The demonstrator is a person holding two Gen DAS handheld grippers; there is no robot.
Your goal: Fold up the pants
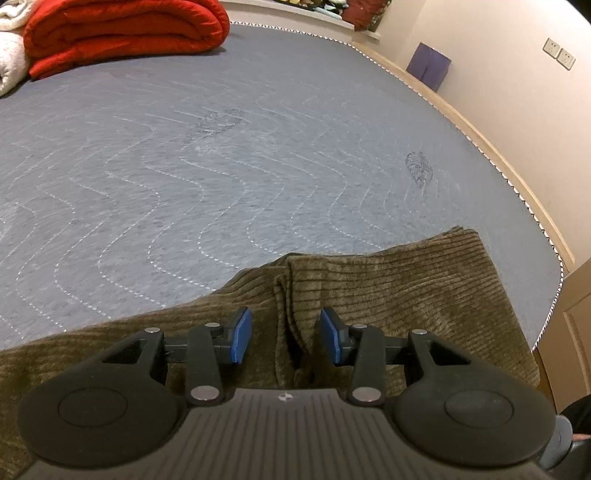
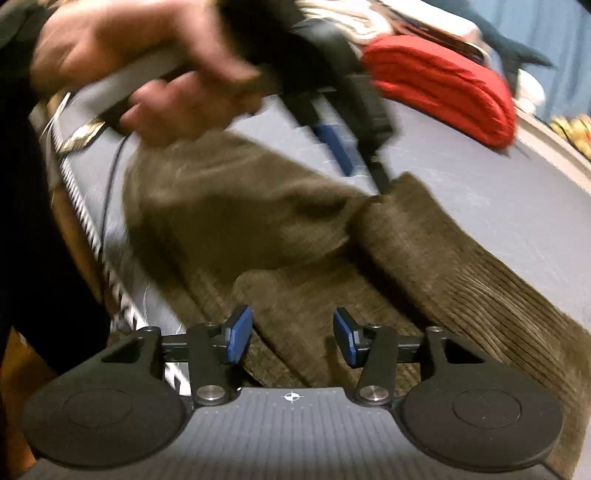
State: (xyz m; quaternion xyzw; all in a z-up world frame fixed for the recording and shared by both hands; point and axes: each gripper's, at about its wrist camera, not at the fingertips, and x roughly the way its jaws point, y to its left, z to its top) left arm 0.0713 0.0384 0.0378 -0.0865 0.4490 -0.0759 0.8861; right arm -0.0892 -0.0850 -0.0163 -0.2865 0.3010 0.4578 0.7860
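The olive-brown ribbed corduroy pants (image 1: 388,291) lay at the near right corner of the grey-blue quilted bedcover (image 1: 221,155), close to its zigzag-trimmed edge, bunched and partly doubled over itself. A raised lengthwise ridge of cloth ran up the middle of the garment.

The left gripper (image 1: 285,336) hung tilted down over that ridge, its blue pads (image 1: 242,334) standing apart on either side of it without pressing on it; the claw was open and gripping nothing. That straddling placement looked like a line-up to pinch the ridge. In the right wrist view the same tool appeared blurred at the far end of the pants, held in a person's hand (image 2: 147,74), its dark tip touching or just above the cloth; which, I could not tell.

The right gripper (image 2: 293,338) hovered over the near end of the pants, pads apart, empty, with ribbed cloth below and between them. One claw at each end suited lifting and carrying one end over the other, so the fold seemed barely begun.

A folded red quilt (image 1: 125,33) sat well apart at the far side, leaving room. No container was visible in either view; a purple box-like thing (image 1: 428,66) stood by the far wall, contents hidden.
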